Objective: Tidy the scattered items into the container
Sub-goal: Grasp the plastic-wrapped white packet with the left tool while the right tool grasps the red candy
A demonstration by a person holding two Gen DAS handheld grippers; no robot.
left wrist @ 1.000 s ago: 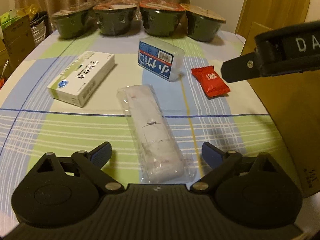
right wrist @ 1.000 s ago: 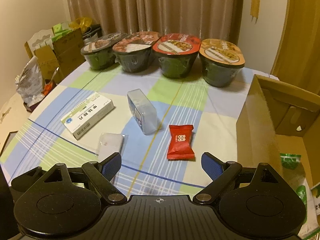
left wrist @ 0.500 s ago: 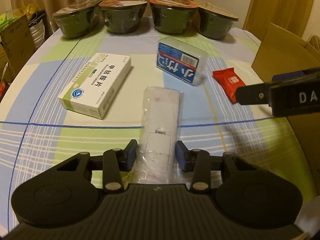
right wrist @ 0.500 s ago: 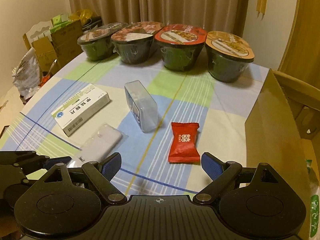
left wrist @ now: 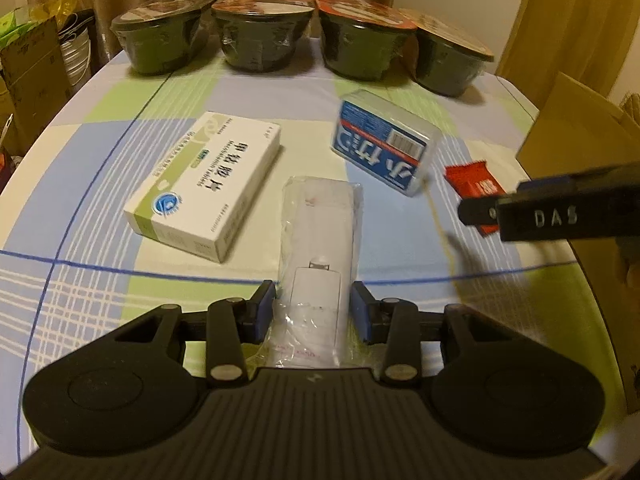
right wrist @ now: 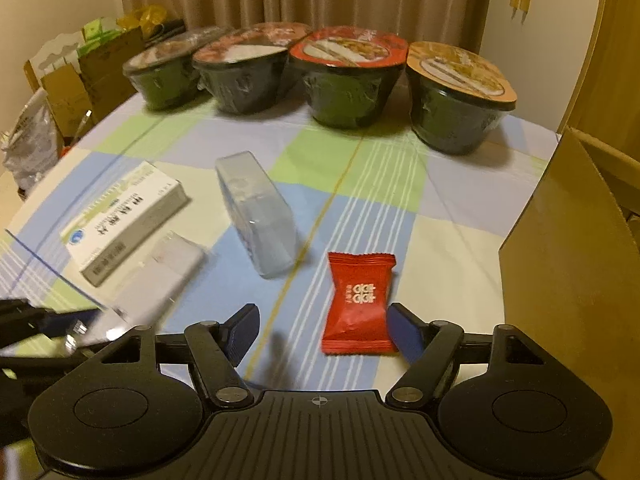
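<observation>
The left gripper (left wrist: 314, 312) is clamped on the near end of a clear-wrapped white pack (left wrist: 320, 240), its blue pads (left wrist: 264, 312) pressing the wrap from both sides; the pack runs straight away from the gripper along the checked tablecloth (left wrist: 100, 280), though whether it is lifted off the cloth cannot be told. Just left of the pack lies a white medicine box (left wrist: 204, 188), flat and turned at a slant; just beyond the pack on the right stands a clear plastic case (left wrist: 384, 152) with a blue label, tipped on its long edge. Further right a red sachet (left wrist: 474, 190) lies flat, partly hidden behind the right gripper's finger, which crosses that side of the left view.

The right gripper (right wrist: 322, 330) has its jaws apart, low over the cloth; the sachet (right wrist: 358, 304) lies between its fingers, close against the right pad (right wrist: 406, 332) and well clear of the left one; contact with the right pad cannot be told. Beyond it the case (right wrist: 258, 220) stands on edge, with the box (right wrist: 120, 220) and the pack (right wrist: 160, 280) to the left; the pack is blurred there. Four sealed bowls (right wrist: 344, 84) stand in a row along the far edge of the table. A cardboard box (right wrist: 568, 248), the container, stands at the right edge of the table, beside the sachet; its inside is not visible.
</observation>
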